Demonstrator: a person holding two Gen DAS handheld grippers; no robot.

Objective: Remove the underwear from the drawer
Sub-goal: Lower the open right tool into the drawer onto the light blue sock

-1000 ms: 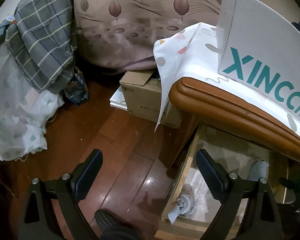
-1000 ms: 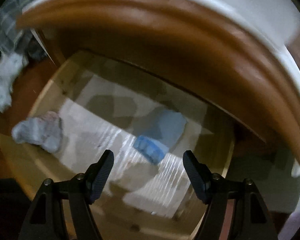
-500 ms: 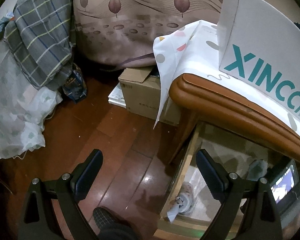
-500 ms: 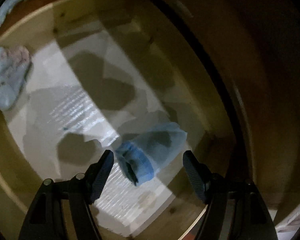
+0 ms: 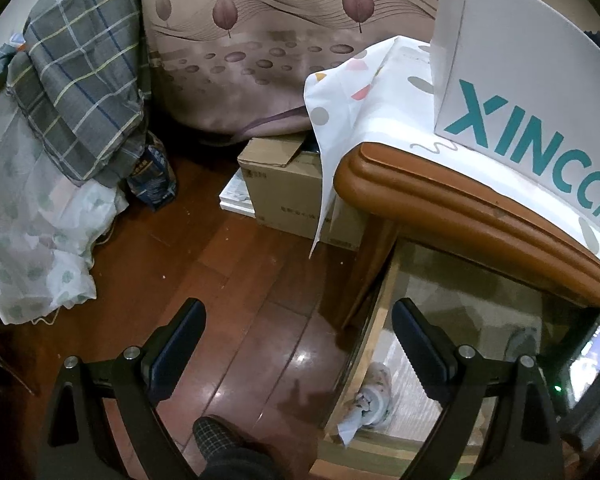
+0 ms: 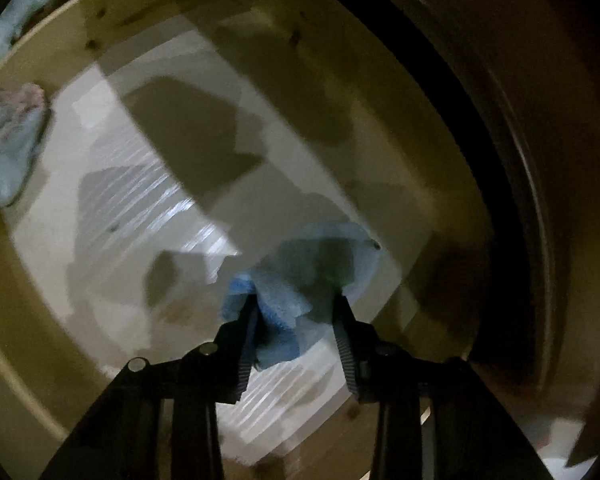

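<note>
Underwear (image 6: 300, 280) pinched by my right gripper (image 6: 296, 320), low in the drawer (image 6: 148, 24)
Its jaws have just been closing and now bunch this soft, light blue cloth mid-fold, far from the patterned pair (image 6: 8, 140); my left gripper (image 5: 298, 340) hangs spread, empty, outside the drawer

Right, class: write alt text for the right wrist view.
The right hand-held gripper, jaws just closing, pinches a crumpled blue fabric underwear piece on the white-lined floor of an open wooden drawer. A pale patterned garment lies at the drawer's left edge.
</note>
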